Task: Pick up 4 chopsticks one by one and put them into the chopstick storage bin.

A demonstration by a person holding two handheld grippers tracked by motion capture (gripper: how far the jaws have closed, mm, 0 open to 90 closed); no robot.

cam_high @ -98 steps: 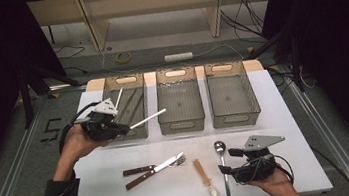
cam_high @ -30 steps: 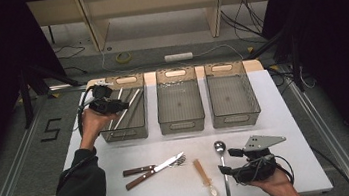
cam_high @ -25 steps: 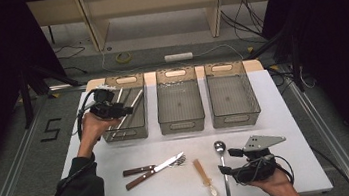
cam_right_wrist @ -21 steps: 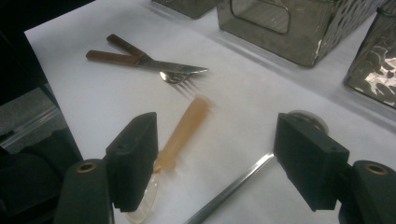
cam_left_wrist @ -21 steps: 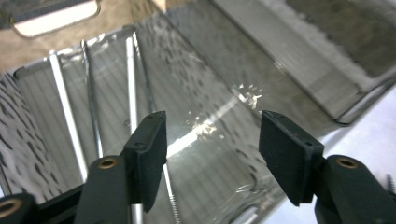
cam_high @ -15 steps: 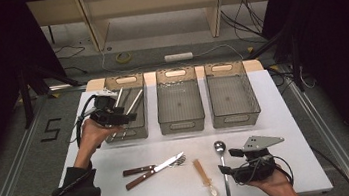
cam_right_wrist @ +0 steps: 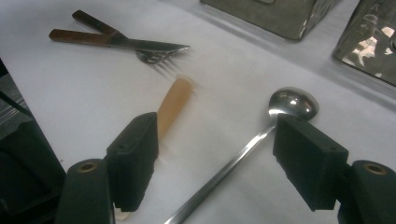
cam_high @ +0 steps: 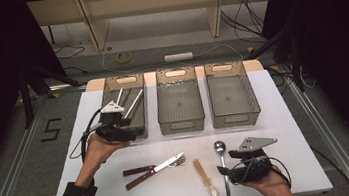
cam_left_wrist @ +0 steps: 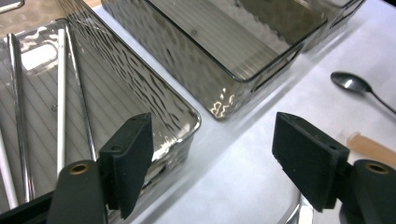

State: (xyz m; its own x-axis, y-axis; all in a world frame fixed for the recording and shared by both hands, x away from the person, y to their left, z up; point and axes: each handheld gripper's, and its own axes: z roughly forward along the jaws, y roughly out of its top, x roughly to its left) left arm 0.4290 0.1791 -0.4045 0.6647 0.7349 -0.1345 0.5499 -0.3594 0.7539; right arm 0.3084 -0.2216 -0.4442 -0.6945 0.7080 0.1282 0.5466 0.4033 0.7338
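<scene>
Three grey bins [cam_high: 179, 106] line the table's far edge; the leftmost [cam_high: 138, 95] holds several thin rods [cam_left_wrist: 60, 100]. Left gripper [cam_high: 127, 132], at that bin's near corner, has just been opening, nothing between its jaws. Right gripper [cam_high: 225, 168], jaws apart, straddles a spoon [cam_right_wrist: 261, 135].

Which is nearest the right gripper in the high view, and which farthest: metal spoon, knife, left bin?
Measured from the right gripper in the high view:
1. Metal spoon, its handle lies right beside the jaws, at the table's front right.
2. Knife, front middle, crossed with the fork.
3. Left bin, back left, next to the left gripper.
</scene>
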